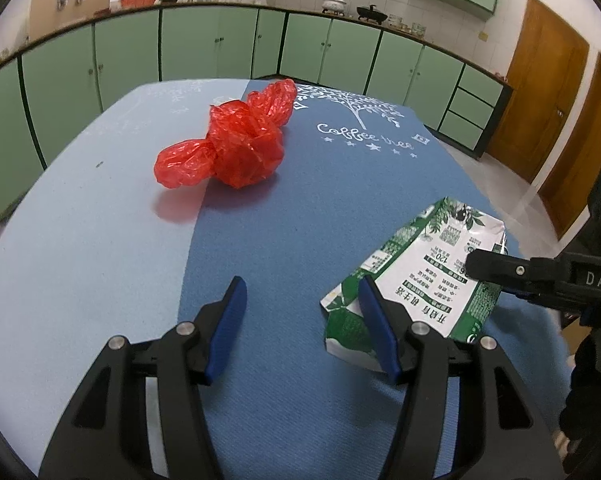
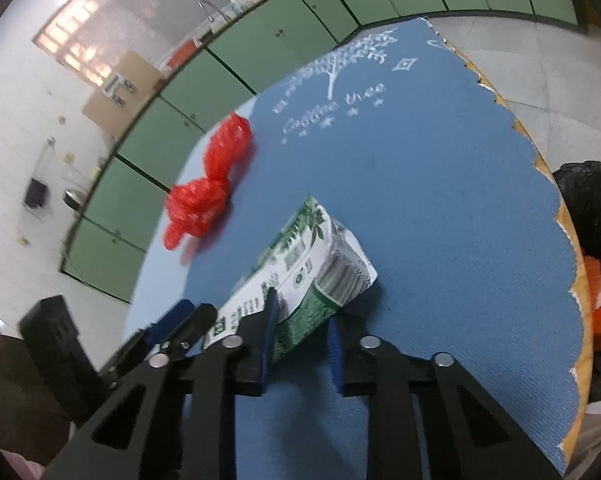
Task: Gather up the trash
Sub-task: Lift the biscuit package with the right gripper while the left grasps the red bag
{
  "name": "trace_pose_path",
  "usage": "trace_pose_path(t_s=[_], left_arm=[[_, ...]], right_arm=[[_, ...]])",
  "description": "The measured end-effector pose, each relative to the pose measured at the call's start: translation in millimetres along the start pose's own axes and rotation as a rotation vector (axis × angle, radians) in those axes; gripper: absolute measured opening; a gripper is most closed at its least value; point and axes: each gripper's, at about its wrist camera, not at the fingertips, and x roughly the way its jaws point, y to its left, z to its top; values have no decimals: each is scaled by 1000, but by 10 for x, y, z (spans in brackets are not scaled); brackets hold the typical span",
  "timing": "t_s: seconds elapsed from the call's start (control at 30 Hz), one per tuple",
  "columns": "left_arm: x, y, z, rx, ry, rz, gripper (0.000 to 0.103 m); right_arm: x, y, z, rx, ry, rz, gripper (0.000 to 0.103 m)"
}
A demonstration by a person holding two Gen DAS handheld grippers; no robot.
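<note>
While the green cabinets [image 1: 204,40] curve round the back of the kitchen, the table [image 1: 100,248] fills the middle, dressed in a two-tone blue cloth [image 1: 292,208] with a white tree print at its far end. At the right edge of the right wrist view sits a black bag [image 2: 592,208] with orange and white scraps inside — a bin, most likely, though it is cut off by the frame.

Far side of the cloth: a crumpled red bag [image 1: 228,140], lying on its own, well apart from both tools.

Nearer and to the right, a flattened green-and-white carton [image 1: 420,272] lies on the cloth. The right gripper [image 2: 300,328] has it — fingers narrowed onto the carton's near end, one blue pad on its printed face, the other at its edge. The view is blurred, so the exact contact is hard to read.

The left gripper [image 1: 304,328] stands fairly wide over bare cloth, nothing between its fingers, its right pad just beside the carton's corner.
</note>
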Motion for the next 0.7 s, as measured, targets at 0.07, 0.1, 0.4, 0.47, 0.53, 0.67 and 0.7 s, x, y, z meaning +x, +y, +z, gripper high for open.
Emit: trace_pose_path(t_s=[0.07, 0.1, 0.4, 0.47, 0.53, 0.67, 0.7], left_arm=[[-56, 36, 68, -1, -26, 25, 56], [-88, 57, 107, 3, -47, 37, 56], [4, 205, 652, 38, -135, 103, 70], [42, 169, 772, 58, -155, 125, 76], [112, 172, 863, 76, -161, 146, 78], [367, 219, 957, 71, -112, 141, 78], [444, 245, 952, 58, -91, 134, 68]], right_arm=[[-45, 27, 24, -17, -14, 0, 17], [-63, 39, 36, -23, -20, -3, 17], [-294, 15, 198, -34, -85, -8, 12], [-311, -7, 231, -33, -91, -9, 12], [-300, -44, 243, -25, -89, -6, 12], [-270, -101, 248, -10, -87, -1, 12], [-270, -109, 248, -9, -87, 1, 12]])
